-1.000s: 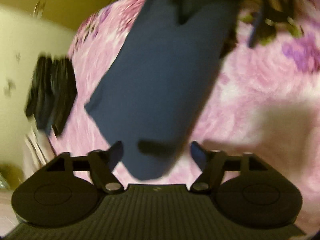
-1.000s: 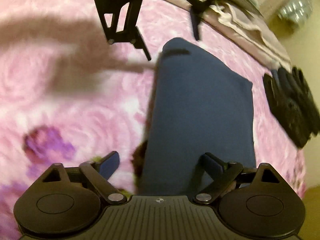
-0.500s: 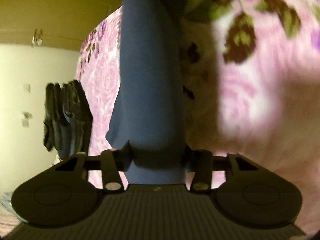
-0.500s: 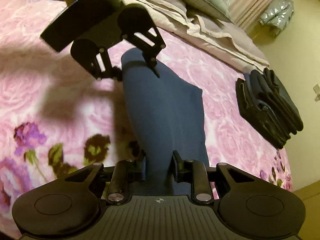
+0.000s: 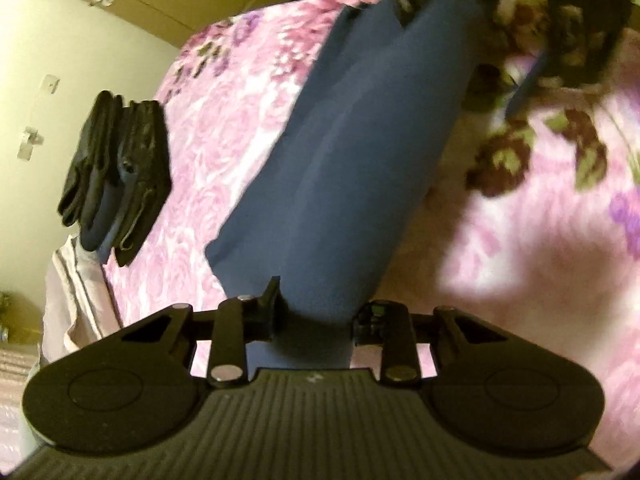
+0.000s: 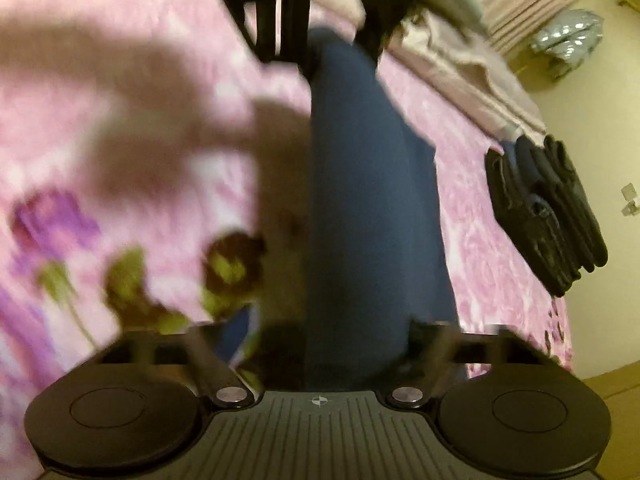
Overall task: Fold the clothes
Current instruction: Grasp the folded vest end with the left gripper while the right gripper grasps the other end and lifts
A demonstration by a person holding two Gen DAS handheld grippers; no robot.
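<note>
In the left wrist view, a stack of dark folded clothes (image 5: 116, 168) sits at the far left near the edge of the bed, on the pink flowered blanket (image 5: 224, 120), with a pale wall behind it. To its right, the blue garment (image 5: 360, 152) stretches as a long folded band from the left tongs (image 5: 318, 314) at the bottom up toward the right tongs (image 5: 520, 40) at the top of the picture. The left tongs are drawn in close on the near end of the blue garment, both fingers pressing the cloth between them. Further right the blanket shows dark red and green flower prints and a broad shadow.

In the right wrist view, shadows of the tools fall across the blanket on the left, above blurred purple and green flowers. In the middle the blue garment runs from the right tongs at the bottom up to the left tongs at the top, held off the bed between the two. The right tongs' fingers are blurred and stand wider than the cloth, so whether they grip it cannot be told. To the right lies the dark stack, with rumpled pale bedding (image 6: 460, 64) beyond it.
</note>
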